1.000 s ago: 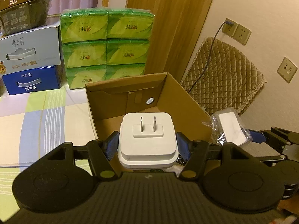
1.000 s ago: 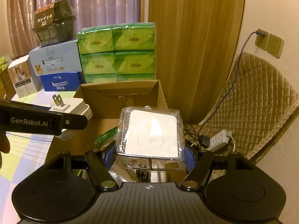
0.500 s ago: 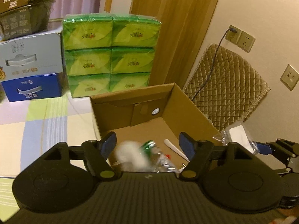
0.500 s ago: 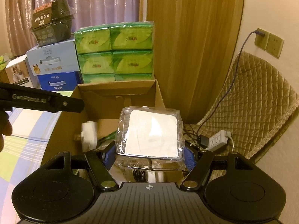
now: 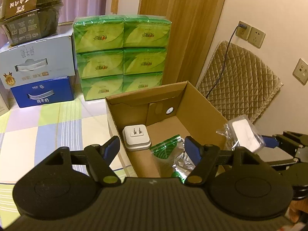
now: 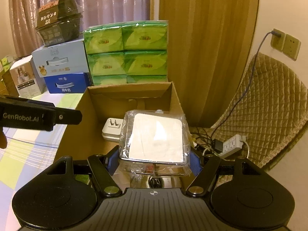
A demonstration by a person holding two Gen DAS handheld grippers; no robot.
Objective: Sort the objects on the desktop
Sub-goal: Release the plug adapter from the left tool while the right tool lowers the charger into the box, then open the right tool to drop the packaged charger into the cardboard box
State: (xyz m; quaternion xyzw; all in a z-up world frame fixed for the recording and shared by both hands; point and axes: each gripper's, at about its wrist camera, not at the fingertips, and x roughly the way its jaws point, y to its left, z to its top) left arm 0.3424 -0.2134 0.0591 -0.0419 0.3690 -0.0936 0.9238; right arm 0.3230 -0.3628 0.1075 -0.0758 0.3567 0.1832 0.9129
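Blue milk carton (image 5: 42,94): sitting far left on the tabletop (image 5: 48,127), with a pale grey carton (image 5: 36,61) stacked on it and a dark boxed bowl (image 5: 28,13) sitting on top of that.

Green tissue packs (image 5: 122,57): standing as a wrapped block just right of the cartons, directly behind the cardboard box.

My left gripper (image 5: 152,147): I am holding it over the near edge of the box with the jaws spread wide and nothing between them. In the right wrist view its black arm (image 6: 38,116) is reaching in from the left, beside the box's left wall.

Cardboard box (image 5: 202,107): sitting open on the right part of the tabletop, flaps up.

White plug adapter (image 5: 136,137): lying on the box floor against the left wall, prongs pointing up. It is touching no gripper.

Green foil pouch (image 5: 165,149): lying inside the box just right of the adapter, with crinkled silver wrapping beside it.

My right gripper (image 6: 153,162): I am clenching it on a white pad in clear wrap (image 6: 156,137), the blue pads pressing both sides of the packet. I am holding it above the box's right side; in the left wrist view the packet (image 5: 243,134) is showing at the box's right wall.

Quilted cover (image 5: 240,84): leaning against the wall to the right, with a cable running up to a wall socket (image 5: 243,29).

Power strip (image 6: 232,143): lying on the floor at the foot of the cover.
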